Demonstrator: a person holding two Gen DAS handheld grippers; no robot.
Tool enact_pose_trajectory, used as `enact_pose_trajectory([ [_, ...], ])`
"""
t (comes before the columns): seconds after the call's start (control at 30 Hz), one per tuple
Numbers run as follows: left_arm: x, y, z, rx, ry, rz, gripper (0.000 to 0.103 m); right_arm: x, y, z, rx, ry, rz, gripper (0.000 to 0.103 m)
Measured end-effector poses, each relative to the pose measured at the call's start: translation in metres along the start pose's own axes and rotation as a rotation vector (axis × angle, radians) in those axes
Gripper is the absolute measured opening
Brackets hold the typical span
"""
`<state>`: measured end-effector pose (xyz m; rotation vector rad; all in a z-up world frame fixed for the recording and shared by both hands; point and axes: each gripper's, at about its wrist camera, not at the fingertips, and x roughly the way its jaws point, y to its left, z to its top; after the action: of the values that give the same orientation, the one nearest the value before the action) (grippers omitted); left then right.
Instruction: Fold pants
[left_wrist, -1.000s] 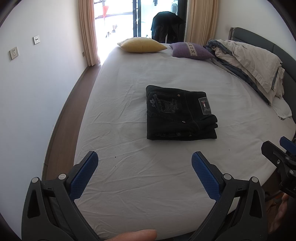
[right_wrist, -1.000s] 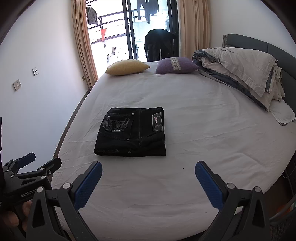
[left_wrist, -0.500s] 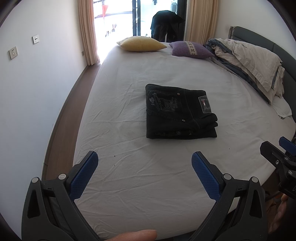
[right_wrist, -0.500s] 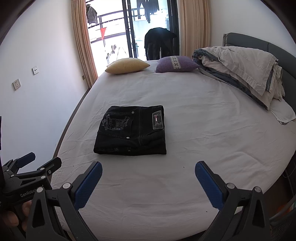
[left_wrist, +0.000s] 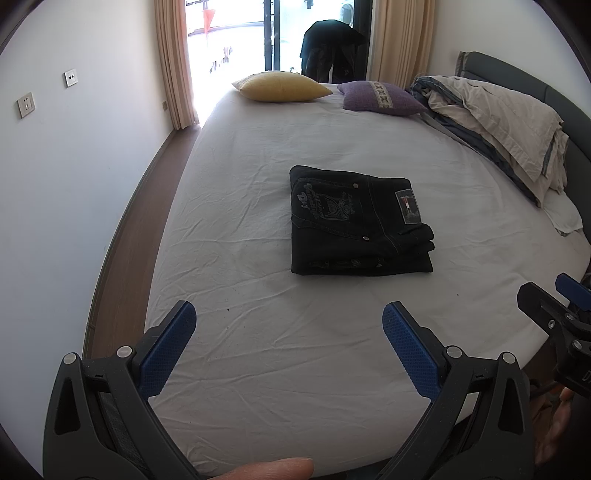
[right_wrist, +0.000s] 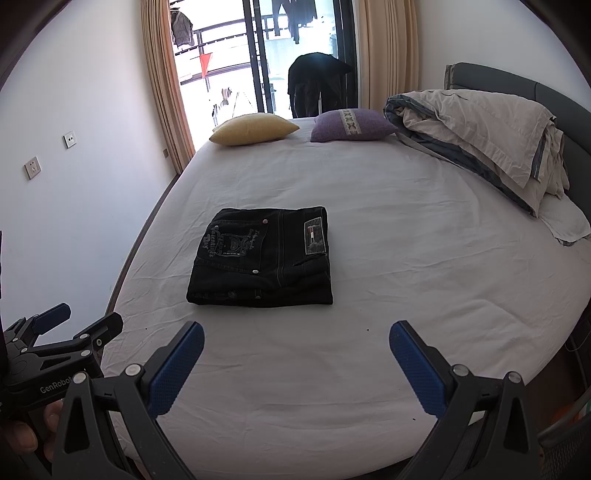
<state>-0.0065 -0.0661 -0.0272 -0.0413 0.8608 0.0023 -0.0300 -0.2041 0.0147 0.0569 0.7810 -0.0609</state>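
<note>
Black pants (left_wrist: 356, 221) lie folded into a compact rectangle on the white bed sheet (left_wrist: 258, 350), with a printed back pocket and a small label facing up; they also show in the right wrist view (right_wrist: 264, 256). My left gripper (left_wrist: 288, 325) is open and empty, held above the sheet short of the pants. My right gripper (right_wrist: 295, 345) is open and empty, also short of the pants. Each gripper shows at the edge of the other's view: the right one (left_wrist: 554, 310), the left one (right_wrist: 70, 328).
A yellow pillow (right_wrist: 255, 127) and a purple pillow (right_wrist: 351, 125) lie at the far end of the bed. A bundled beige duvet (right_wrist: 487, 136) sits at the right against the grey headboard (right_wrist: 554, 96). A wall and wooden floor strip (left_wrist: 122, 236) run along the left.
Both grippers have drifted slightly back and up from the bed; the pants lie still and both grippers stay open.
</note>
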Motion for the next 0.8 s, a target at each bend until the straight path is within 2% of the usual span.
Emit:
enact_pose_trajectory([
  [0.8,0.0033,0.0004,-0.0011,0.006,0.003,-0.006,0.103,0.0030,0.0006,-0.0070,0.002,0.006,0.003,0.103],
])
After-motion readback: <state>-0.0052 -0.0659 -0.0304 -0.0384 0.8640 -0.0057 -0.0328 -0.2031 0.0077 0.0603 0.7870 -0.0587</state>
